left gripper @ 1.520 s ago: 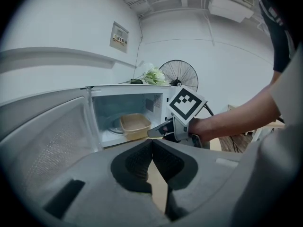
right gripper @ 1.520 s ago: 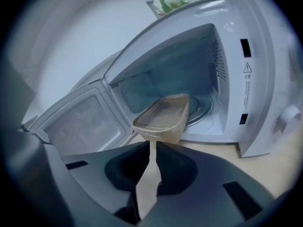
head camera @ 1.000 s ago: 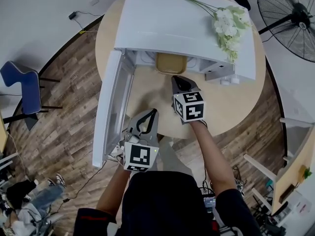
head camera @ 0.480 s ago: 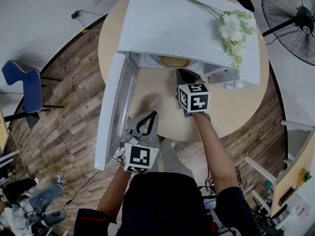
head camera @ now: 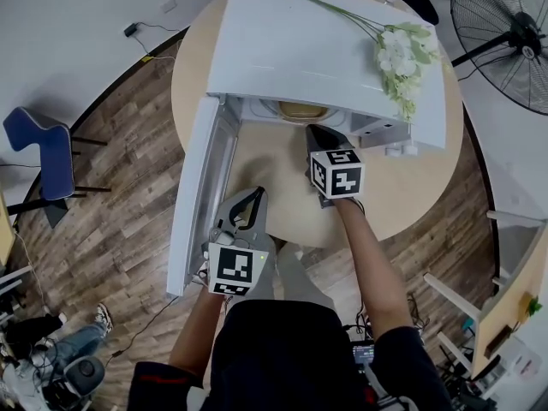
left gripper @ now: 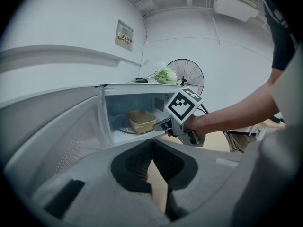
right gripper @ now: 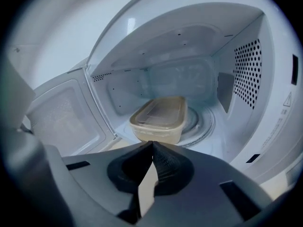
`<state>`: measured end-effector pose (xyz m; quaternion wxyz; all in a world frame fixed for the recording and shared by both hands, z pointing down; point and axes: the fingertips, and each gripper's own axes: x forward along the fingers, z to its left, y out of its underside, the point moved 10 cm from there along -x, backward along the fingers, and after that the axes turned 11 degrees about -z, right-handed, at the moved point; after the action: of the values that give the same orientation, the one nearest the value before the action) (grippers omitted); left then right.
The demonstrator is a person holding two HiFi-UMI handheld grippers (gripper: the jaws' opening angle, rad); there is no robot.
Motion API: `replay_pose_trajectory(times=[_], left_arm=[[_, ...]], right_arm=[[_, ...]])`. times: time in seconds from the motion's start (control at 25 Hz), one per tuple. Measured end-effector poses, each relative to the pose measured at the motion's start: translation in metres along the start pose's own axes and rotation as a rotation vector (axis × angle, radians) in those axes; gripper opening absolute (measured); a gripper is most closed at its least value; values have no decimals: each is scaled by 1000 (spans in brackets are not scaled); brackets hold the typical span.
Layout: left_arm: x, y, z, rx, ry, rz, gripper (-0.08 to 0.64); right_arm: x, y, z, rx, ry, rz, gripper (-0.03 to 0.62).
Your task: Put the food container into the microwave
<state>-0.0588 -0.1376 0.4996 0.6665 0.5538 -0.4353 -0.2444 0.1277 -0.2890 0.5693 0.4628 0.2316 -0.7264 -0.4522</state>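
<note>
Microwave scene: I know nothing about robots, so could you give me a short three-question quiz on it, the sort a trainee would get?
1. True or false: the food container sits inside the microwave, on the turntable.
2. Pick one: the microwave's door is A) shut, B) swung open to the left, C) taken off.
3. Short answer: what is the right gripper holding?

Key: 1 true. 2 B. 3 nothing; its jaws are together with nothing between them.
</note>
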Motion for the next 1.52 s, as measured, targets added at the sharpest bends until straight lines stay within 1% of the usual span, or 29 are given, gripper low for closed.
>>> replay_pose_trajectory(times=[0.2,0.4,0.84,0.96,1.24,1.36,1.52], left_arm=[[-5,-17,5,19,-18,-30,17],[-13,-41,-3,45,-25,-70,17],[-36,-97,-21,108,-45,-186,17],[-44,-111,-27,126,-49,-215,17],[-54,-140,-31,179,-62,-291,17],[-59,-148,-33,196,-65,-315,17],[-67,-156,-36,211,-69,-335,17]], right_arm=[[-30,-10,11,-21,-28,-36,11],[-75,-30,30,-61,-61,-97,11],[-180,-88,51,-64,-92,-316,11],[-203,-103,58,-80,-97,-369,11],[-238,-134,66,-132,-97,-477,11],[-249,-140,69,-148,-96,-517,11],[-263,-144,74,-190,-75,-555,11]])
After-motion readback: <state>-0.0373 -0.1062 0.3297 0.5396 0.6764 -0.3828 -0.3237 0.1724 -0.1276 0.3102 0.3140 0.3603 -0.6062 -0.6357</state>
